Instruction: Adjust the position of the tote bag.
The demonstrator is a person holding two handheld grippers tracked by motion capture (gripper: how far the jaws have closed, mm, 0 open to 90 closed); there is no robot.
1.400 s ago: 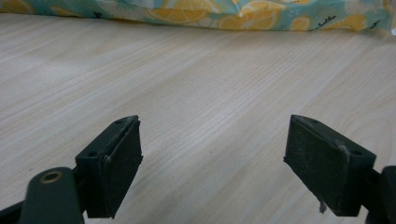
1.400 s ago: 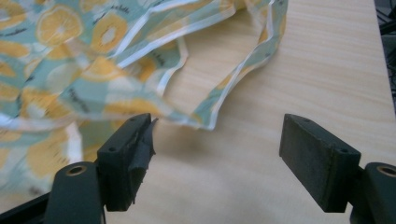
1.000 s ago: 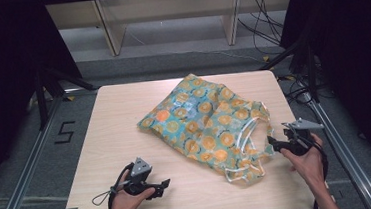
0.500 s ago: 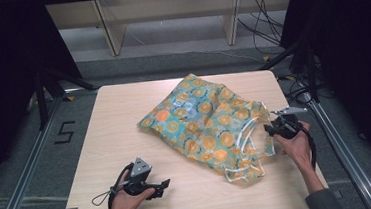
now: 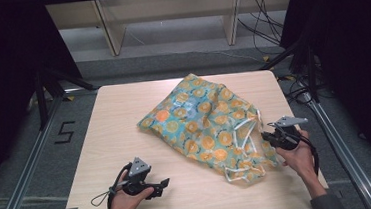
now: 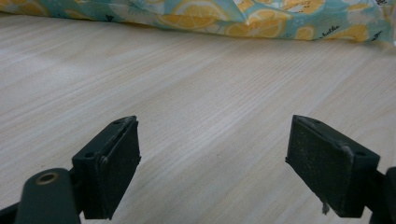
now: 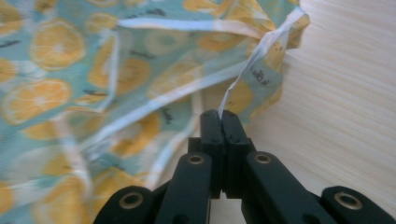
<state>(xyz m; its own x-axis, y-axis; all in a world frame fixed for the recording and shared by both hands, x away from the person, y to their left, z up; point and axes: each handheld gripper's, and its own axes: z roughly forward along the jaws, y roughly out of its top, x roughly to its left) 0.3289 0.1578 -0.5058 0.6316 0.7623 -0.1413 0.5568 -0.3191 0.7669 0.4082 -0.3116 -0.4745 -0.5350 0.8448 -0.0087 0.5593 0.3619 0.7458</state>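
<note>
The bag [image 5: 202, 125] is lying crumpled across the middle and right of the table [image 5: 119, 119], its orange-slice print facing up and its white handles spilling toward the near right edge. The right gripper [image 5: 265, 136] is sitting at that edge, and its jaws have just been closing: they are now pinching a white handle [image 7: 252, 65] between them. So the work looks barely begun to me; one handle is caught, and the bag itself is not yet lifted, spread or folded.

The left gripper [image 5: 163, 183] is resting near the front left of the table, well apart from the bag, with its jaws standing wide open over bare wood.

The right gripper view is showing the pinch plainly, the strap running up taut from the closed jaws, which the high view is too coarse to settle. The left gripper view is showing the bag's near edge [image 6: 196, 16] lying flat on the wood far ahead.
</note>
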